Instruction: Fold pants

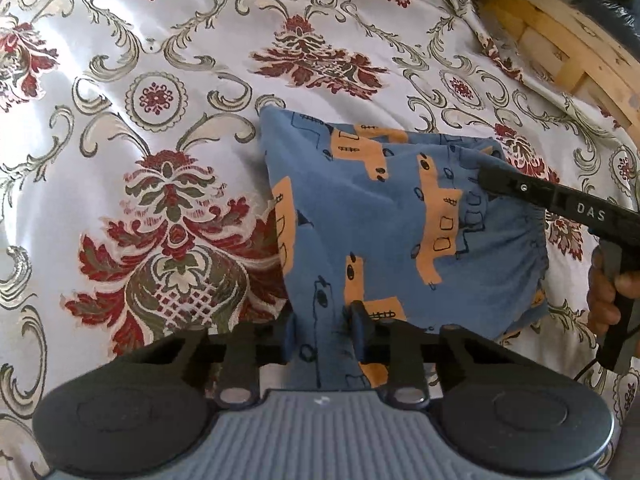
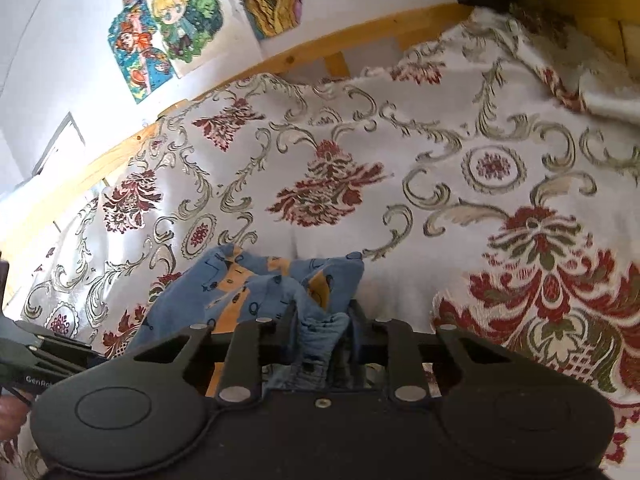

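A bedspread [image 1: 168, 92] in pale satin with red and olive floral scrolls covers the bed, reaching a wooden bed frame [image 2: 360, 30] and a white wall hung with cartoon posters [image 2: 164, 20]. On the bedspread lie the blue pants [image 1: 384, 216], printed with orange vehicles, partly folded and rumpled, the gathered waistband toward the right. The left tool [image 1: 326, 328] pinches a near fold of the pants between its pressed-together fingers. The right tool [image 2: 326, 328] clamps a bunched edge of the pants; a hand [image 1: 608, 292] grips its handle.
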Motion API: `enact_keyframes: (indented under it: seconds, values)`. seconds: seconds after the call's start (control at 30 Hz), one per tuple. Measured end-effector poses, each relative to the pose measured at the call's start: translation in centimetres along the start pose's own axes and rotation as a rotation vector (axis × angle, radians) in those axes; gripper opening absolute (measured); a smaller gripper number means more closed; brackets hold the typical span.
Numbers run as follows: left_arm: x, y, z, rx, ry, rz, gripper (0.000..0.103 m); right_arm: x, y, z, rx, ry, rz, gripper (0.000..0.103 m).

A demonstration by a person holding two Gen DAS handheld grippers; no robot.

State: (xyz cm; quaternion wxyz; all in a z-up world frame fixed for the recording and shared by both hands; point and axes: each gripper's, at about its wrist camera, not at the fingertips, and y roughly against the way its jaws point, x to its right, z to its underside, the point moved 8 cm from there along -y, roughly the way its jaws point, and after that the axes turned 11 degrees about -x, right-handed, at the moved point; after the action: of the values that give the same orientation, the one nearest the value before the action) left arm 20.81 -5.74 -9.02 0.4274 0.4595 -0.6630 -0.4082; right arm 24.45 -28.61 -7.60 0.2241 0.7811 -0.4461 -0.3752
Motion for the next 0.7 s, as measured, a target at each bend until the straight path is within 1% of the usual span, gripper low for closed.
enact_keyframes:
  seconds: [0.07, 0.3, 0.47, 0.7]
  values:
    - [0.2, 0.3, 0.0, 0.005, 0.001, -0.012, 0.025, -0.5, 0.4, 0.0, 0.013, 0.019, 0.006, 0.024]
    - [0.8, 0.9, 0.3, 0.012, 0.000, -0.031, 0.022, -1.5, 1.5, -0.1, 0.037, 0.064, 0.018, 0.023]
    - [0.8, 1.2, 0.4, 0.004, 0.023, -0.026, 0.020, -1.6, 1.5, 0.0, 0.038, 0.065, 0.020, 0.023]
    - [1.7, 1.8, -0.4, 0.000, 0.002, -0.065, 0.020, -1.5, 2.0, -0.2, 0.062, 0.059, 0.016, 0.022]
